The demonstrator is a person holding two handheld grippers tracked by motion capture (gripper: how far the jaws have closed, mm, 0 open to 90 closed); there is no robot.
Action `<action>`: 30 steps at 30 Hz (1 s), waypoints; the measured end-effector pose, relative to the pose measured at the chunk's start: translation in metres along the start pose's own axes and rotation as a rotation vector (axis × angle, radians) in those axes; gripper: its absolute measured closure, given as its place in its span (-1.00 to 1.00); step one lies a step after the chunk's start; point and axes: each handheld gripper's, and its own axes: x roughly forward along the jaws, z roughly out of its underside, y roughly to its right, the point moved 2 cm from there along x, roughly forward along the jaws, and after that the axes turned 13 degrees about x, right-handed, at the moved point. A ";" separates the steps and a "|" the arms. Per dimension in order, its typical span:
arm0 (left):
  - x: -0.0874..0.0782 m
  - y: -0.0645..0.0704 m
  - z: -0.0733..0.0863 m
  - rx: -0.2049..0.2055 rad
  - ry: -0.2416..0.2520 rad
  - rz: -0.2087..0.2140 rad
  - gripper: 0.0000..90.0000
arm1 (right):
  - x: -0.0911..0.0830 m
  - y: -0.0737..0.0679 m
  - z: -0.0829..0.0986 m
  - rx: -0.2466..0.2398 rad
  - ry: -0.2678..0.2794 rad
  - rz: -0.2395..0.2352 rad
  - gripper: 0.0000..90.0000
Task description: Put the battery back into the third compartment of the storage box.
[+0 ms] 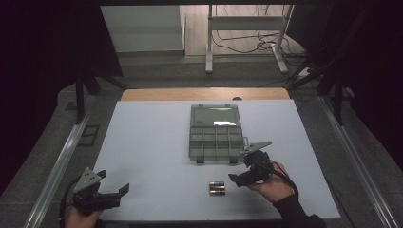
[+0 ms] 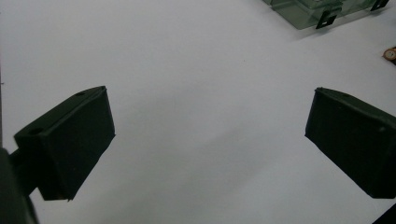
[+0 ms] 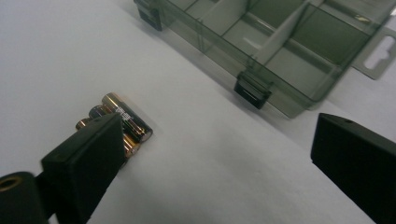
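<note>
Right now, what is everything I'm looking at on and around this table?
Batteries: a small cluster, three ends visible in the right gripper view, black and copper, near the table's front edge, right of centre.
Compartment box: one, clear grey plastic, lid open, mid-table, compartments look empty.
Table: one, white top.
White frame: one, on the floor beyond the table, with cables.
Left tool: one, black, open, front left corner.
Right tool: one, black, open, beside the batteries.

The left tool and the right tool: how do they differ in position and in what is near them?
The left tool rests at the table's near left corner, over bare surface; the right tool sits right of the batteries, just in front of the open organizer box. Both are open and hold nothing.
</note>
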 end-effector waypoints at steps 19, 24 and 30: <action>0.000 0.001 0.000 0.005 -0.005 -0.002 -0.95 | 0.031 -0.036 -0.012 -0.180 -0.146 -0.047 -0.06; 0.000 0.000 0.000 0.010 -0.008 -0.001 -0.95 | 0.038 -0.042 -0.014 -0.204 -0.167 -0.068 0.18; 0.000 0.001 0.000 0.013 -0.009 0.001 -0.95 | 0.045 -0.047 -0.014 -0.218 -0.209 -0.104 0.33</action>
